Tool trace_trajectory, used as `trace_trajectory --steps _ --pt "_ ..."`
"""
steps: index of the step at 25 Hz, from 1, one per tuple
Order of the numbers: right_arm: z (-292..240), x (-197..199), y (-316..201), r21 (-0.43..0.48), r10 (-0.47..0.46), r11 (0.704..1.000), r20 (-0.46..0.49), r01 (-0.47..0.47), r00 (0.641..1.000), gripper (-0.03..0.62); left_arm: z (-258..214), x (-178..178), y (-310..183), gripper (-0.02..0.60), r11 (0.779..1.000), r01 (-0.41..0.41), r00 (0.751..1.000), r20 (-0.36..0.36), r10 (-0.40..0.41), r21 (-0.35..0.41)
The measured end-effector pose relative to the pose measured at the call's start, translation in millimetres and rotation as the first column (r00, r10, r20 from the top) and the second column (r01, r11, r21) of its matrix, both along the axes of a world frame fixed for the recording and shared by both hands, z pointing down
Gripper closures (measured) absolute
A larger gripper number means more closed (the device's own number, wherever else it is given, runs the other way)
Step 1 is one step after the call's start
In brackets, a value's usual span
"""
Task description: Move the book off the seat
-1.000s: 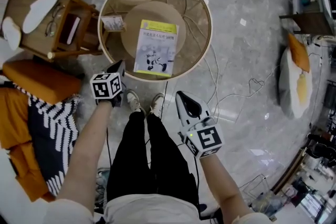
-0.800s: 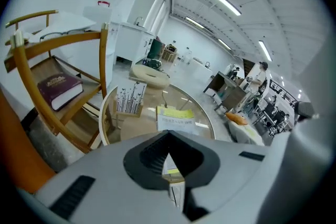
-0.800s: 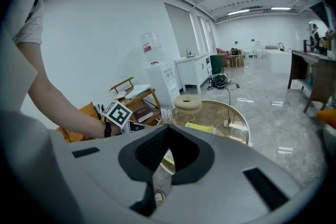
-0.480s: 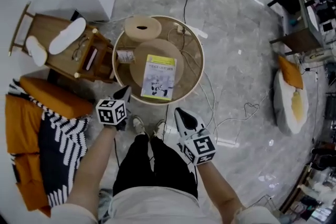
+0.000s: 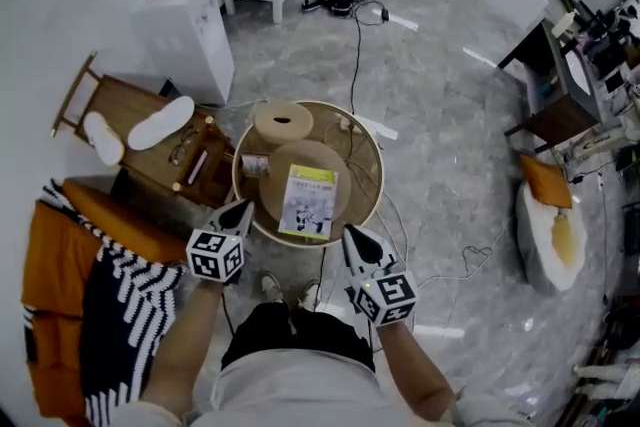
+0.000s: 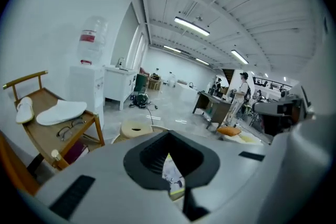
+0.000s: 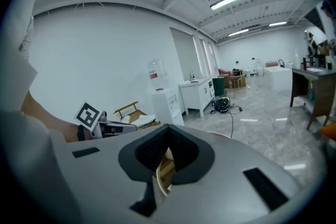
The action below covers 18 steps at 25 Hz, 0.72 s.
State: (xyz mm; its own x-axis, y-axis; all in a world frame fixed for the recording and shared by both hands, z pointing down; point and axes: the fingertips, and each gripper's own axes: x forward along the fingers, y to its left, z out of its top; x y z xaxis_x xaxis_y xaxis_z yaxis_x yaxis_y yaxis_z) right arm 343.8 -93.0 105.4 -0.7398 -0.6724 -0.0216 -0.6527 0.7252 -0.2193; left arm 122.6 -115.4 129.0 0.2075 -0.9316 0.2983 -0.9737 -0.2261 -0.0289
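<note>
Standing over the target with both tools raised.

**Target.** Book [image 5: 309,202] lies flat, cover up, on the round beige seat [image 5: 300,153], at 12 o'clock from the person. Nothing touches it. The seat sits inside a wide wooden hoop [image 5: 380,173]. I cannot tell whether that hoop carries a clear top over the seat.

**Left gripper** [image 5: 245,206]: jaws clenched together with nothing between them. Its own view sights the book beyond the tips. It hangs at 9 o'clock of the book, at the hoop's rim.

**Right gripper** [image 5: 350,233]: jaws likewise pressed together and empty. It is at 4 o'clock of the book, by the hoop's near edge.

**Judgement.** The pair brackets the book so that either side can be approached. Both are apart from it, so this reads as the approach, with the grasp not yet begun. The jaws must part before any pinch on the cover edge.

**Surroundings**
- A ring-shaped stool [image 5: 268,125] is at 11 o'clock of the seat, close against it.
- A small item [image 5: 255,165] at 9 o'clock is too small to identify.
- Cables [image 5: 357,45] run off toward 12 o'clock.
- A wooden chair [image 5: 150,160] at 10 o'clock holds white slipper-shaped pieces [image 5: 160,122] and glasses [image 5: 180,150].
- A water dispenser [image 5: 180,30] stands beyond the chair.
- A striped blanket [image 5: 120,295] lies at 8 o'clock.

**Obstructions.** The hoop rim lies between each gripper and the book, so the reach probably goes over it. A thin, flat book offers little edge; it may need sliding to the seat's edge first.
</note>
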Motion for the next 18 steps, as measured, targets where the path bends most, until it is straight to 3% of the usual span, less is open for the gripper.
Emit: trace_trajectory --steps 5,9,18 --pt "-33 14 6 0.079 0.043 0.996 0.001 -0.043 0.999 0.572 -51 3 18 0.566 0.998 -0.009 1.0 0.006 0.009 0.062" --pt "-61 21 -6 0.121 0.059 0.991 0.038 -0.063 0.998 0.572 -106 4 20 0.566 0.989 -0.034 0.998 0.057 0.025 0.147" --pt "-102 54 -3 0.177 0.1 0.978 0.077 -0.112 0.992 0.572 -194 3 67 0.566 0.943 -0.039 0.997 0.072 0.017 0.33"
